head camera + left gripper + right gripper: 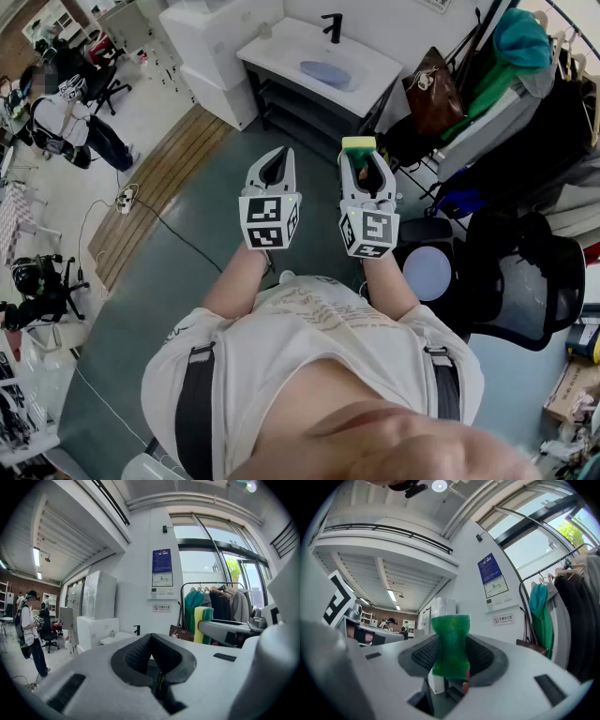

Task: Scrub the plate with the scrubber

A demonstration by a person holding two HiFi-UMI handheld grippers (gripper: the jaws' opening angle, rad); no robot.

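Note:
My right gripper (361, 157) is shut on the scrubber (358, 145), a sponge with a yellow body and a green face. The right gripper view shows its green face (451, 644) pinched upright between the dark pads (487, 658). Beside it, at the same height, my left gripper (275, 155) is shut with nothing in it; its pads (133, 656) meet. The sponge (203, 623) also shows to that gripper's right. Both grippers are held out level in front of the person's chest. A bluish oval thing (325, 73), perhaps the plate, lies in the white sink (281, 42) well ahead of both.
A black tap (333, 26) stands on the sink. To the right are a clothes rack (525, 75), a brown bag (433, 94), a black chair (525, 281) and a round pale stool (427, 272). A cable with a power strip (125, 197) lies on the floor at left. Another person (70, 122) stands far left.

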